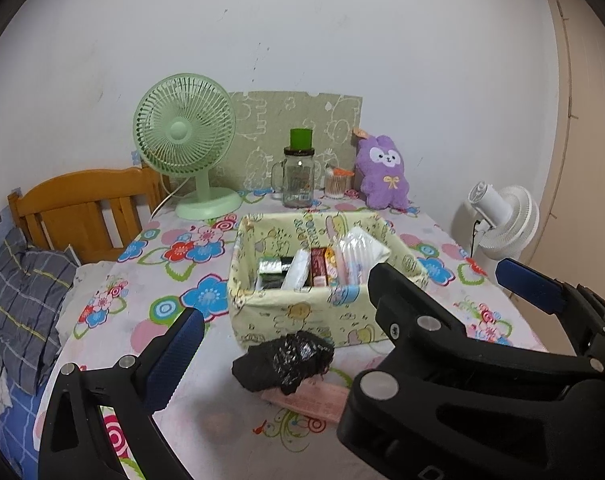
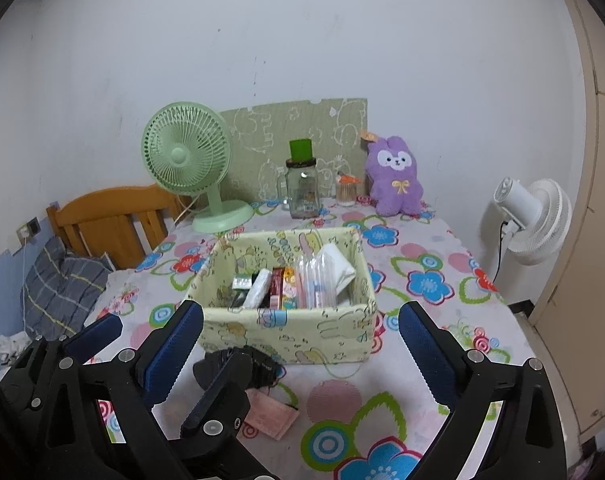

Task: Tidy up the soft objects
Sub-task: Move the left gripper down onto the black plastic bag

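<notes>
Both the left gripper and right gripper gape empty — the near black bag may slip, dragging the pink packet.

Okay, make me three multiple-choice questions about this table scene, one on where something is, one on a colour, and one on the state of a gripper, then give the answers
1. Where is the black plastic bag?
A. inside the fabric basket
B. on the table in front of the fabric basket
C. beside the green fan

2. What colour is the plush toy?
A. purple
B. yellow
C. white

3. How is the right gripper?
A. shut on the bag
B. shut on nothing
C. open and holding nothing

Answers:
1. B, it lies on the cloth, partly over a pink packet.
2. A, purple with a white face.
3. C, the blue pads stand wide apart with nothing between them.
</notes>
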`<state>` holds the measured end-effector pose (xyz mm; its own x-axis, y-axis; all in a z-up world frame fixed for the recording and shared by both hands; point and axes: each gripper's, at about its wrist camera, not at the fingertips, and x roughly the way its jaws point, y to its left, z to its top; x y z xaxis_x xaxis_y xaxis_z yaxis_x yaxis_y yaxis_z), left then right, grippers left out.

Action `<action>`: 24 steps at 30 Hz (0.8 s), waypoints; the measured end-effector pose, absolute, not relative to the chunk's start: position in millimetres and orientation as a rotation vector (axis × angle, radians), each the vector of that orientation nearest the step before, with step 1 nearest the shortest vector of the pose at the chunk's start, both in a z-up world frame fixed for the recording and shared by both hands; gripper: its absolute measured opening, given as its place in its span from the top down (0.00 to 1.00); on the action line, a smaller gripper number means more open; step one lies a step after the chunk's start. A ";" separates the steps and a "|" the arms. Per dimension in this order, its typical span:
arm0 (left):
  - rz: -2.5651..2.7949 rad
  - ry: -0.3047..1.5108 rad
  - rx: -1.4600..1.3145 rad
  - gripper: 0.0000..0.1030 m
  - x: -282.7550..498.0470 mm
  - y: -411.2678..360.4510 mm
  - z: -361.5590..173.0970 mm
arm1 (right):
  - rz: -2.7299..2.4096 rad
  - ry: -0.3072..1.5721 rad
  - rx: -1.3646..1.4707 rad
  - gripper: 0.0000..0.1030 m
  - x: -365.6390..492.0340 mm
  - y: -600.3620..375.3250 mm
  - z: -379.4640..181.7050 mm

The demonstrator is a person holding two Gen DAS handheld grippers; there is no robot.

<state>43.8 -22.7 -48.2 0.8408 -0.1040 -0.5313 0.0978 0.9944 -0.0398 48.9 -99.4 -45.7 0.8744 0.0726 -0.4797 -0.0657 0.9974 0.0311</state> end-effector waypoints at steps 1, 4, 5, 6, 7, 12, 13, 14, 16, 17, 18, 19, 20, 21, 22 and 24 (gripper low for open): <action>-0.104 0.567 -0.010 0.00 44.3 -22.2 -51.3 | 0.073 0.508 0.014 0.03 49.5 -99.0 -48.8; -0.099 0.578 -0.004 0.00 44.5 -21.8 -58.9 | 0.077 0.526 0.016 0.03 51.4 -97.9 -57.9; -0.098 0.579 -0.003 0.00 44.4 -21.8 -61.0 | 0.077 0.530 0.017 0.03 52.1 -97.9 -60.3; -0.097 0.580 -0.002 0.00 44.4 -22.0 -63.1 | 0.078 0.533 0.017 0.03 52.4 -97.6 -63.1; -0.097 0.585 -0.001 0.00 45.0 -21.7 -66.3 | 0.076 0.536 0.017 0.03 52.6 -97.4 -65.6; -0.105 0.613 0.000 0.01 47.2 -19.4 -80.6 | 0.068 0.564 0.016 0.03 55.1 -95.8 -80.3; -0.106 0.618 0.002 0.01 47.7 -19.5 -82.7 | 0.066 0.570 0.018 0.03 55.3 -95.3 -83.8; -0.106 0.623 0.005 0.01 48.0 -19.4 -85.7 | 0.065 0.577 0.020 0.03 56.3 -95.8 -86.5; -0.101 0.632 0.009 0.01 48.7 -19.3 -90.5 | 0.062 0.590 0.021 0.03 58.0 -95.6 -92.2; -0.093 0.637 0.012 0.01 49.4 -19.2 -92.9 | 0.061 0.598 0.020 0.03 59.3 -95.2 -95.7; -0.087 0.640 0.015 0.01 50.0 -19.1 -95.6 | 0.060 0.604 0.020 0.03 60.2 -94.9 -98.1; -0.086 0.644 0.018 0.01 50.5 -19.2 -97.7 | 0.059 0.611 0.018 0.03 61.6 -94.9 -100.7; -0.086 0.651 0.021 0.01 51.8 -18.8 -100.4 | 0.057 0.621 0.016 0.03 63.1 -94.6 -104.3; -0.085 0.657 0.023 0.01 52.7 -18.6 -102.7 | 0.056 0.627 0.016 0.03 64.2 -94.3 -106.7; -0.085 0.664 0.026 0.01 54.2 -18.2 -105.8 | 0.055 0.636 0.017 0.03 65.8 -94.0 -110.1; -0.086 0.676 0.028 0.01 56.3 -17.5 -110.2 | 0.055 0.650 0.018 0.03 68.7 -94.4 -115.3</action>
<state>56.3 -17.5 -110.2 0.7764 -0.0704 -0.6263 0.0884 0.9961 -0.0023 68.7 -94.4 -115.3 0.7945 0.0570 -0.6046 -0.0456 0.9984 0.0341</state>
